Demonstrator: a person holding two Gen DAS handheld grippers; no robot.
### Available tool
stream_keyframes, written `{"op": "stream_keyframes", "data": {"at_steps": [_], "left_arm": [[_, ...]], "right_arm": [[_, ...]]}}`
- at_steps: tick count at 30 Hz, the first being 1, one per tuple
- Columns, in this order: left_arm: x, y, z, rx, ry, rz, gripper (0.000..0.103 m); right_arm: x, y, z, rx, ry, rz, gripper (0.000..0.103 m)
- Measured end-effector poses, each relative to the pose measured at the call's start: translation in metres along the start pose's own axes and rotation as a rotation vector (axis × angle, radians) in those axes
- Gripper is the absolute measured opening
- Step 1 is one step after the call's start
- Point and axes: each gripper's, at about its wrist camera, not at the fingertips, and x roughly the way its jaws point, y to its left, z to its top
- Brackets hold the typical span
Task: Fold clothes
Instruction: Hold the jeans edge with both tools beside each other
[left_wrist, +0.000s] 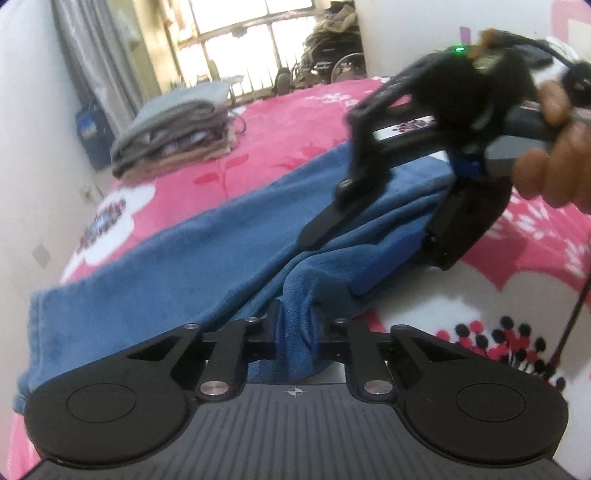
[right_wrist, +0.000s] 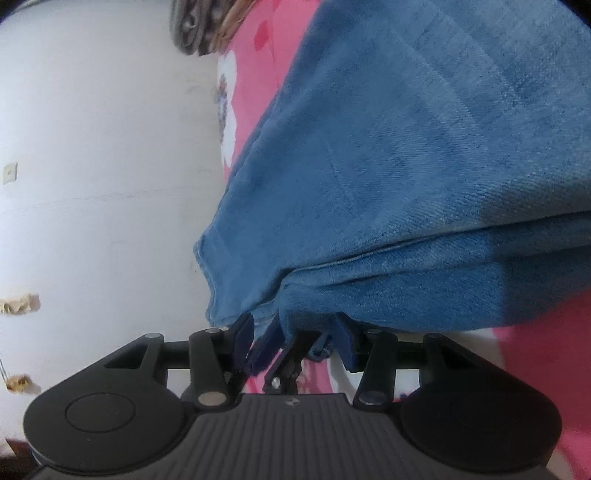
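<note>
A blue fleece garment (left_wrist: 177, 266) lies spread across the pink flowered bed (left_wrist: 288, 125). My left gripper (left_wrist: 295, 332) is shut on a bunched edge of the blue garment at its near side. My right gripper (left_wrist: 369, 221), held by a hand, comes in from the right over the garment's right edge. In the right wrist view the blue garment (right_wrist: 406, 147) fills the frame, and my right gripper (right_wrist: 295, 336) holds its folded edge between its fingers. The left gripper's fingers (right_wrist: 266, 347) show close beside it on the same edge.
A stack of folded grey and brown clothes (left_wrist: 177, 133) sits at the far left of the bed near the white wall (left_wrist: 33, 147). A window (left_wrist: 243, 37) and a wheelchair (left_wrist: 332, 59) are beyond the bed. A black cable (left_wrist: 572, 306) hangs at right.
</note>
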Motion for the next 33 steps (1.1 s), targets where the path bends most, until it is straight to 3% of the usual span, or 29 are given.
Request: {"op": "stream_keyframes", "data": {"at_steps": [6,8,10,12,14,19,23,26,28,33], "left_arm": [[-0.001,0.001,-0.002,0.012,-0.006,-0.017,0.011],[-0.001,0.001,-0.001,0.01,-0.004,-0.024,0.011],[0.0,0.002,-0.001,0.006,0.003,-0.034,0.011],[0.001,0.003,-0.001,0.001,0.016,-0.047,0.013],[0.001,0.005,0.0,-0.012,0.02,-0.05,0.015],[0.003,0.007,0.003,-0.024,0.019,-0.034,0.018],[0.01,0.013,0.007,-0.08,0.032,-0.033,0.026],[0.013,0.022,0.009,-0.134,0.028,-0.048,0.026],[0.015,0.034,0.01,-0.222,0.026,-0.083,0.026],[0.019,0.065,0.008,-0.448,0.026,-0.173,0.023]], "right_arm": [[0.004,-0.011,0.0,0.104,-0.065,0.024,0.04],[0.0,-0.015,0.0,0.114,-0.095,0.048,0.03],[-0.003,-0.01,-0.002,0.083,-0.126,0.066,0.011],[-0.006,0.005,-0.002,0.006,-0.16,0.082,0.006],[-0.008,0.017,-0.002,-0.05,-0.185,0.09,0.006],[-0.001,0.01,0.002,0.015,-0.141,0.091,0.008],[-0.011,0.016,-0.002,-0.032,-0.138,0.065,0.009],[-0.026,0.025,-0.008,-0.156,-0.155,0.037,0.011],[-0.043,0.035,-0.02,-0.323,-0.156,-0.027,0.011],[-0.014,0.074,-0.058,-0.771,-0.115,-0.283,0.011]]}}
